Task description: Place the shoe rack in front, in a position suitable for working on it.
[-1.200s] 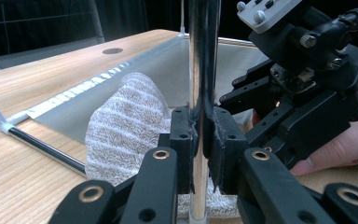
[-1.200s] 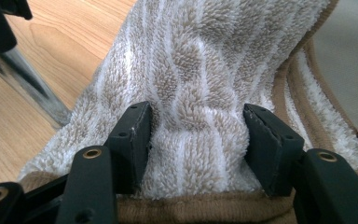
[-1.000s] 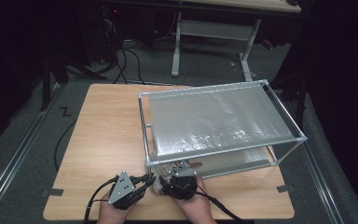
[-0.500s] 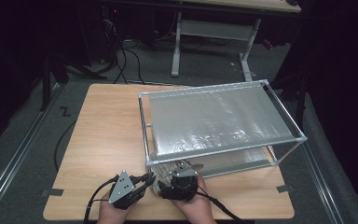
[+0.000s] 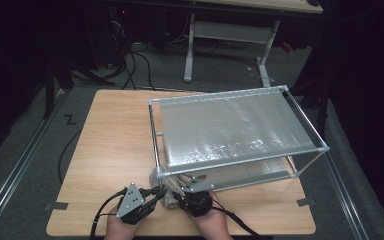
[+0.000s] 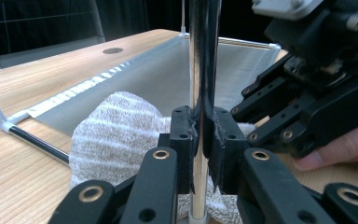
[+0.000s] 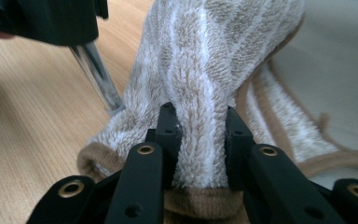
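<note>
Right gripper (image 7: 200, 126) jaws just closed, sock (image 7: 205, 74) pinched between fingers (image 7: 170, 126)

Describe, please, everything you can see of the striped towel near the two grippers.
The towel is soft terry cloth with beige and white stripes and a tan ribbed edge. It lies bunched on the wooden table at the near corner of the metal rack, partly under its lower shelf, against the corner post. The right gripper, its jaws having just closed, pinches a raised fold.
</note>
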Tool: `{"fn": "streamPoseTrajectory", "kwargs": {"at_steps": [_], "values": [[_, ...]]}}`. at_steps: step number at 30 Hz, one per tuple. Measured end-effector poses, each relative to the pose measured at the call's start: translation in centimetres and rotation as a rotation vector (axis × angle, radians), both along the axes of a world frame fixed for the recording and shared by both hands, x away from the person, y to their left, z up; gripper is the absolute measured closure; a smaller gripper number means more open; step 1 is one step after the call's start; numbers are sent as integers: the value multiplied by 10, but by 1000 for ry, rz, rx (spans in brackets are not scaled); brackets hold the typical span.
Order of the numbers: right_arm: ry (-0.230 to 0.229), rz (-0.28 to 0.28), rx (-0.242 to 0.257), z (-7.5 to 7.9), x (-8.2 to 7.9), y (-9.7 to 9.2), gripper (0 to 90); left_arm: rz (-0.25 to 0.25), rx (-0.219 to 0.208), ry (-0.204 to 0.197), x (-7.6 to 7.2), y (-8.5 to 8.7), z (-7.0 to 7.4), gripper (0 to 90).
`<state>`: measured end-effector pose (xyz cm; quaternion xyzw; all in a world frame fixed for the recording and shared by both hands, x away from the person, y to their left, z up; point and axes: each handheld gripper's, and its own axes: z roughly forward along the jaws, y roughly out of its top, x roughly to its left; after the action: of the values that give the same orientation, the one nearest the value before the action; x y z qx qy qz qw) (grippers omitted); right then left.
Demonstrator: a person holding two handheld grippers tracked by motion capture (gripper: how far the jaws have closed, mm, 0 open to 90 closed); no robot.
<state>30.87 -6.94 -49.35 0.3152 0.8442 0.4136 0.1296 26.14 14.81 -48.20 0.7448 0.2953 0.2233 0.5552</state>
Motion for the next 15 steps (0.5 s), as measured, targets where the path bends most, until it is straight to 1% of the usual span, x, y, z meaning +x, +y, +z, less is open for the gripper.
{"fn": "streamPoseTrajectory", "kwargs": {"at_steps": [2,3,4,8,10,11,14,15], "values": [[-24,-7,-1,4,-3,-3,742,0,-2,3,0,0,0,807],[-45,-15,-8,7,-6,-7,742,0,-2,3,0,0,0,808],[-51,-22,-9,8,-8,-10,742,0,-3,4,0,0,0,808],[-75,-77,12,17,-13,-36,741,-1,-8,8,0,0,0,808],[-84,-113,37,23,-14,-53,741,-26,9,-56,5,1,1,808],[-87,-135,54,25,-16,-64,741,-16,-1,-22,3,1,0,808],[-94,-173,74,30,-20,-86,740,-17,-3,-22,3,1,0,808],[-94,-179,79,31,-22,-91,740,-18,-3,-22,3,1,0,808]]}}
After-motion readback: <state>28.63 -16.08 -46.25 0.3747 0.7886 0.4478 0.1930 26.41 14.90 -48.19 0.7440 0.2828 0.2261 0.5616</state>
